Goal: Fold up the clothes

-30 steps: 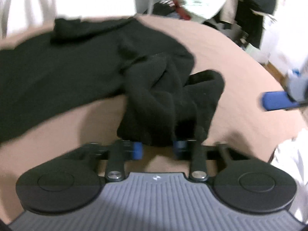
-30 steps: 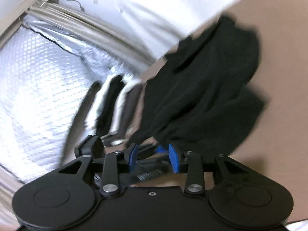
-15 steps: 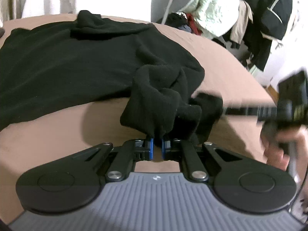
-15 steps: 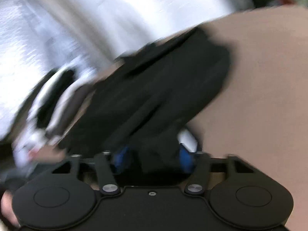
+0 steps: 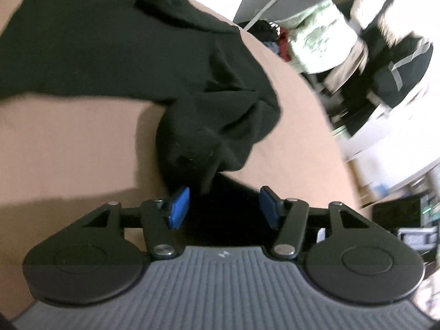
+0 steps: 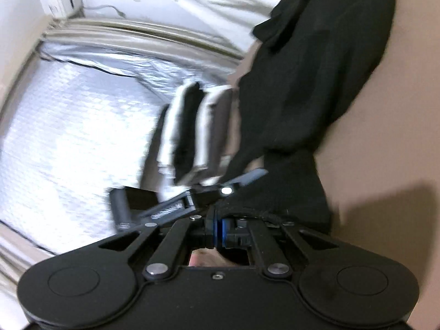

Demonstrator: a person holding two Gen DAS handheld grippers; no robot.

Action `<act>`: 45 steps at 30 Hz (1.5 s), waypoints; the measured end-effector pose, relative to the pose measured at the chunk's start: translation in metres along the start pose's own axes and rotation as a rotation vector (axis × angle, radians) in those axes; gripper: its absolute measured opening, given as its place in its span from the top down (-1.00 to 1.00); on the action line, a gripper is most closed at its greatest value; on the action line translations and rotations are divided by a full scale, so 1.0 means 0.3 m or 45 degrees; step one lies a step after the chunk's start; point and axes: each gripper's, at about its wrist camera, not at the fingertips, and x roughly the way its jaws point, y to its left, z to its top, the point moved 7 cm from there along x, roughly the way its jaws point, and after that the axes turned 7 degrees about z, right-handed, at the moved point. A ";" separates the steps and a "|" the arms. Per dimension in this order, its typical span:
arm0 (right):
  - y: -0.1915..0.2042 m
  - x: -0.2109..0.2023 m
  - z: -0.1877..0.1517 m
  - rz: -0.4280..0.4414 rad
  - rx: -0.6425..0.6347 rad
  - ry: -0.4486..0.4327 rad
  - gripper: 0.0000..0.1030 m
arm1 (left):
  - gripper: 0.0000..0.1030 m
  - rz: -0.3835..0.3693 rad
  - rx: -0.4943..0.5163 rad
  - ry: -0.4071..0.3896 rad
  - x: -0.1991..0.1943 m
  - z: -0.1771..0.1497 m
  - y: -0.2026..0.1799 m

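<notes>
A black long-sleeved garment [image 5: 110, 46] lies spread on the brown bed sheet [image 5: 68, 151]. Its sleeve [image 5: 214, 137] is bunched just ahead of my left gripper [image 5: 224, 207]. The left jaws are opening, blue pads wide apart; dark cloth or shadow lies low between them, with neither pad pressing it. In the right wrist view the same garment [image 6: 316, 68] runs up the sheet [image 6: 385, 137]. My right gripper [image 6: 218, 231] is shut, pads together, on the sleeve cuff [image 6: 261, 214]. A finger [image 6: 247, 177] of the left gripper crosses just in front of it.
A stack of folded black and white clothes [image 6: 192, 132] stands beside the garment. Silver quilted sheeting [image 6: 68, 123] and a pale curtain [image 6: 178, 5] lie behind it. Past the bed's far edge hang piled and draped clothes [image 5: 316, 35] and dark jackets [image 5: 398, 74].
My left gripper, shut on the bunched sleeve half a second ago, has opened and rolled. My right gripper has closed on the sleeve cuff that was between its open pads.
</notes>
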 end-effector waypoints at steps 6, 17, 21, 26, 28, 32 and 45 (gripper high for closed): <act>0.122 0.103 -0.087 -0.135 -0.270 0.147 0.88 | -0.44 -0.039 -0.135 0.090 0.007 -0.028 0.066; 0.304 0.128 -0.109 -0.083 -0.484 0.155 0.70 | 0.82 0.131 0.072 0.105 -0.026 -0.036 0.047; 0.211 0.031 0.023 -0.304 -0.391 0.051 0.31 | 0.81 0.306 0.359 0.031 -0.132 0.085 -0.025; 0.116 -0.102 0.282 -0.646 -0.463 0.001 0.29 | 0.75 0.349 0.623 0.176 -0.129 0.219 -0.065; 0.062 -0.141 0.390 -0.677 -0.388 -0.059 0.14 | 0.69 0.416 0.698 0.252 -0.071 0.257 -0.046; -0.077 -0.190 0.581 -0.697 -0.126 -0.175 0.08 | 0.70 0.446 0.701 0.336 0.048 0.282 0.029; -0.349 -0.124 0.773 -0.818 0.039 -0.409 -0.42 | 0.76 0.013 0.595 0.311 0.048 0.261 0.054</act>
